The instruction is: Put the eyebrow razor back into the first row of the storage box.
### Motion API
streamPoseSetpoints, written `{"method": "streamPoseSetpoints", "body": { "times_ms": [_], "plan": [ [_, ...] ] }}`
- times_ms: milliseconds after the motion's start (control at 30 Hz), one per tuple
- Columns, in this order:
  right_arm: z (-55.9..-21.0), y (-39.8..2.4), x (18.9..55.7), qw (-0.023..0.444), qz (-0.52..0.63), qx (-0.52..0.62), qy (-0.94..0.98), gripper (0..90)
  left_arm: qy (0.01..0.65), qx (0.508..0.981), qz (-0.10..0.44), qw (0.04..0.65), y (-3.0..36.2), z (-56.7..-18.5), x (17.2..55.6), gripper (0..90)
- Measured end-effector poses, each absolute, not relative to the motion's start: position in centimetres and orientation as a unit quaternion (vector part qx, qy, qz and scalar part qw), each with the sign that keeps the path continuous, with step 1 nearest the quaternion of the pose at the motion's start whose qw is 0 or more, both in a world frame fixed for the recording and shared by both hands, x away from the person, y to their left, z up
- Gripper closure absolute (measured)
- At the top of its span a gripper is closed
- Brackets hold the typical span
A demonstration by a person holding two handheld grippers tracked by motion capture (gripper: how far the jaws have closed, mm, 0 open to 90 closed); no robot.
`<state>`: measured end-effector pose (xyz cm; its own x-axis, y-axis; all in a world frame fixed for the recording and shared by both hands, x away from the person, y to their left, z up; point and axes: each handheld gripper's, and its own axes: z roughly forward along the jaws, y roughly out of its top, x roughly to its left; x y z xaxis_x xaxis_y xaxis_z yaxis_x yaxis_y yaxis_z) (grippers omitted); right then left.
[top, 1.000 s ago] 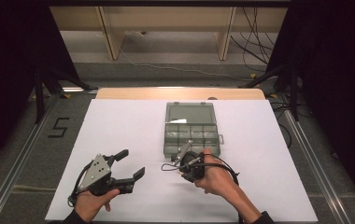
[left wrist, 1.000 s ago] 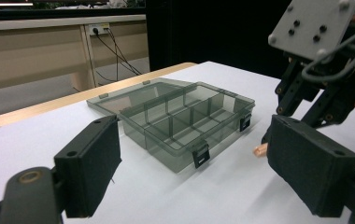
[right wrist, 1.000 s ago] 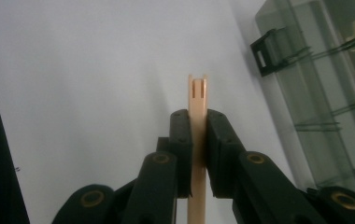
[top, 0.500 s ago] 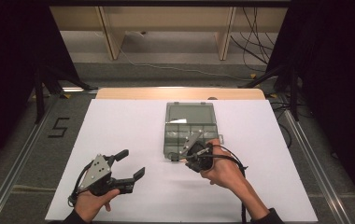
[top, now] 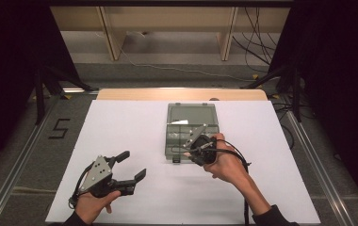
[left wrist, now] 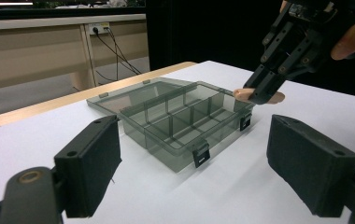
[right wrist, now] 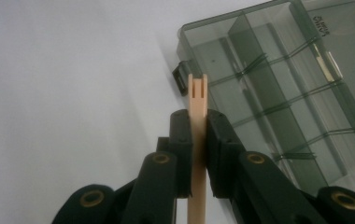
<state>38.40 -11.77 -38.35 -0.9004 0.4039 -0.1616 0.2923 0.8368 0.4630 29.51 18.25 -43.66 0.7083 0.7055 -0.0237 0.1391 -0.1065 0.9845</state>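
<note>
Clearly, our right gripper had its jaws clamped flat on a thin tan slotted piece, whose long axis ran straight out along the jaws, slotted end foremost. In the right gripper view the open compartment box lay just ahead and to the right of that tip, with the near-left corner and its latch closest. From the left gripper view, the piece hung over the box's right edge, above the compartments, not yet inside any. We judged that the coming move turned on this: the piece had to travel a short way across the box wall and down into a compartment. Our left gripper sat well apart at the near left of the worktop, jaws wide open and holding nothing. Compared with a second earlier, the right gripper had lifted and shifted farther over the box; the left had kept still.
</note>
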Motion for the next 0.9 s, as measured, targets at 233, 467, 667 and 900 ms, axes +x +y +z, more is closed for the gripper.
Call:
{"method": "streamPoseSetpoints", "body": {
  "times_ms": [233, 467, 667, 900],
  "plan": [
    [-38.0, -11.8, 39.3, 0.136, 0.228, 0.185, 0.946, 82.3, 0.299, 0.705, 0.238, 0.597, 18.3, -43.7, 29.5, 17.4],
    [-37.8, -11.8, 40.7, 0.146, 0.232, 0.19, 0.943, 82.3, 0.298, 0.705, 0.238, 0.597, 18.3, -43.7, 29.5, 17.4],
    [-37.7, -11.8, 42.3, 0.157, 0.236, 0.195, 0.939, 82.3, 0.298, 0.705, 0.238, 0.597, 18.3, -43.7, 29.5, 17.4],
    [-37.4, -12.0, 43.8, 0.169, 0.245, 0.199, 0.934, 82.4, 0.299, 0.705, 0.238, 0.598, 18.3, -43.6, 29.5, 17.4]
  ]
}}
